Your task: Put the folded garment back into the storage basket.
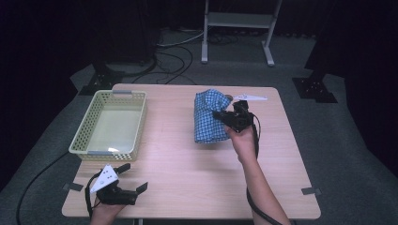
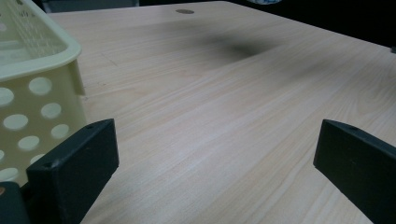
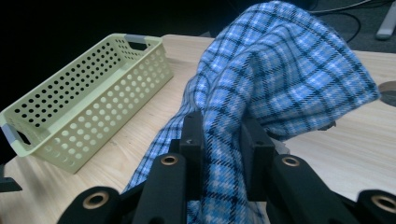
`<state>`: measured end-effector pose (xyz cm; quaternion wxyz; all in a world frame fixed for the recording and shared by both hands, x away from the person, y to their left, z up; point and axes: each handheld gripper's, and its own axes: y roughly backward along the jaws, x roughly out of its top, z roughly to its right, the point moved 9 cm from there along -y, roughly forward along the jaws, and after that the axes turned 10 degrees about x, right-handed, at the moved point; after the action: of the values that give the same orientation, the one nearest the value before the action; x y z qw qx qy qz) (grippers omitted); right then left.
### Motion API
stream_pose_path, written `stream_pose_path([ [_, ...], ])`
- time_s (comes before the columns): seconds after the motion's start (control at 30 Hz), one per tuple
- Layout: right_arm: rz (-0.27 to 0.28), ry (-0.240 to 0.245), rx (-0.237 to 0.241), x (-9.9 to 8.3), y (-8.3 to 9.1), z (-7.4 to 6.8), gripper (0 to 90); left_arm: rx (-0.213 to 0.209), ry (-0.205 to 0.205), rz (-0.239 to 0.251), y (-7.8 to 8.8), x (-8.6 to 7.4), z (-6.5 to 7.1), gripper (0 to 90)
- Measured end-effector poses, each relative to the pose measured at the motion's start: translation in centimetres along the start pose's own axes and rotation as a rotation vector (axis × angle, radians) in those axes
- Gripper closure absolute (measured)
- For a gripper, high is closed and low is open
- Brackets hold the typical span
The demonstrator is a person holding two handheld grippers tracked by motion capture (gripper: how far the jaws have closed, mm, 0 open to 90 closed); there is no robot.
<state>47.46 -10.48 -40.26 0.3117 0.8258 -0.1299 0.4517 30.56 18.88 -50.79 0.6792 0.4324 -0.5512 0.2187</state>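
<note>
Right hand-held gripper (image 1: 224,116): jaws pressed together on a fold of the blue checked cloth (image 1: 209,116); in the right gripper view (image 3: 223,154) the fabric is bunched between the two black jaws and rises above them.
Blue checked cloth: lifted and draped at the far right part of the desk (image 1: 187,173), its lower edge hanging down towards the wood; in the right gripper view (image 3: 289,74) it stands as a tall hump.
Left hand-held gripper (image 1: 133,177): jaws spread wide with nothing between them, held low at the near left corner of the desk; in the left gripper view (image 2: 215,154) bare wood lies between the jaws.
Basket (image 1: 83,132): pale yellow, perforated, with nothing in it, on the left side of the desk, well apart from the cloth and just beyond the left hand-held gripper.
Desk: light wood, rounded corners.
</note>
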Motion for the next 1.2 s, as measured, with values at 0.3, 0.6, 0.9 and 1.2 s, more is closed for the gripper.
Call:
stream_pose_path([
  [0.3, -0.01, -0.003, 0.042, 0.2, -2.4, -1.7, 74.8, -0.002, 0.003, 0.002, 0.0, 0.0, 0.0, 0.0],
  [0.6, -0.018, -0.002, 0.094, 0.6, -5.2, -4.2, 74.7, -0.004, 0.003, 0.003, 0.1, 0.0, 0.0, 0.0],
  [0.9, -0.026, 0.011, 0.132, 1.5, -7.4, -6.8, 74.6, -0.003, 0.003, 0.005, 0.2, 0.0, 0.0, 0.0],
  [1.2, -0.04, 0.018, 0.152, 1.7, -9.7, -8.6, 74.6, 0.0, 0.01, 0.007, 0.3, 0.0, -0.1, 0.0],
])
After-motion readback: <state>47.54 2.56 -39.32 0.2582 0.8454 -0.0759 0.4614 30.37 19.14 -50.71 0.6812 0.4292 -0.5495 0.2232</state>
